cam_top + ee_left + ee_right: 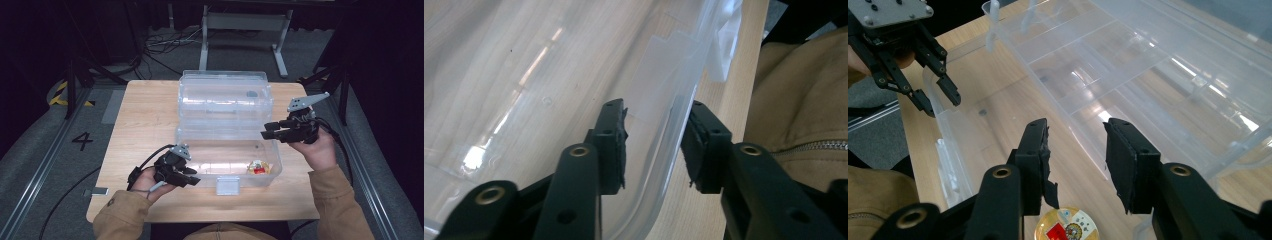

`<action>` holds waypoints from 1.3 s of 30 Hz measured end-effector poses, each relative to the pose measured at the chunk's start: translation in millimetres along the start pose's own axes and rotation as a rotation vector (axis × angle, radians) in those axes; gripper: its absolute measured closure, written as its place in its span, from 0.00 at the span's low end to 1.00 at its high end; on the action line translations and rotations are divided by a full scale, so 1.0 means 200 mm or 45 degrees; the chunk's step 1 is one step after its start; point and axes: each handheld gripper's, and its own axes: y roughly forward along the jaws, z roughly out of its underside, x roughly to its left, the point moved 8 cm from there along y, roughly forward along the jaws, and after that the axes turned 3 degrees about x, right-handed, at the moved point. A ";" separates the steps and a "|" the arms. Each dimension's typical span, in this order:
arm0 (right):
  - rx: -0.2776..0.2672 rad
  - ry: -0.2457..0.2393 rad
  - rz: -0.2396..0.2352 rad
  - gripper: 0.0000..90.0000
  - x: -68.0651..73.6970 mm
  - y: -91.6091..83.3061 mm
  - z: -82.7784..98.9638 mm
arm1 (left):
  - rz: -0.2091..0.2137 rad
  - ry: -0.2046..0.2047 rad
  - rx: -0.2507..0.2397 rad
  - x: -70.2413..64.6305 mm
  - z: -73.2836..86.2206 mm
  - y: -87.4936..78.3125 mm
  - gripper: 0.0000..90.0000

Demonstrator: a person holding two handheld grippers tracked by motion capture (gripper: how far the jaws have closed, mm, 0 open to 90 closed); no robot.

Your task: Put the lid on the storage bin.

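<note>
Clear plastic box (227, 150), lid open

box (270, 165) interior: open above | obstacle: raised lid (225, 95) behind | table (145, 115) left: free

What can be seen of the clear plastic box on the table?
The clear plastic box is a see-through, rounded-corner container lying open on the wooden table, its hinged lid tipped back behind it. A latch tab hangs from its near wall. Inside, at the right end, lies a small round red-and-gold item. The left gripper straddles its near-left wall, one jaw inside, one outside, not yet pressing.
</note>
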 end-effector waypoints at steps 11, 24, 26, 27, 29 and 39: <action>-0.004 -0.049 -0.001 0.70 -0.01 -0.01 -0.12 | 0.005 0.046 -0.014 0.00 0.01 0.00 0.83; 0.064 -0.124 0.046 0.71 -0.06 0.04 -0.31 | 0.005 0.084 -0.055 0.00 0.02 0.00 0.85; 0.073 -0.148 0.056 0.71 -0.07 0.07 -0.34 | 0.006 0.083 -0.062 0.00 0.02 0.01 0.85; 0.080 -0.154 0.056 0.71 -0.08 0.08 -0.35 | 0.007 0.081 -0.063 0.00 0.02 0.01 0.85; 0.094 -0.158 0.060 0.71 -0.09 0.10 -0.37 | 0.008 0.078 -0.070 0.00 0.02 0.00 0.85; 0.157 -0.203 0.032 0.71 -0.12 0.25 -0.47 | 0.032 0.040 -0.108 0.00 0.02 0.00 0.84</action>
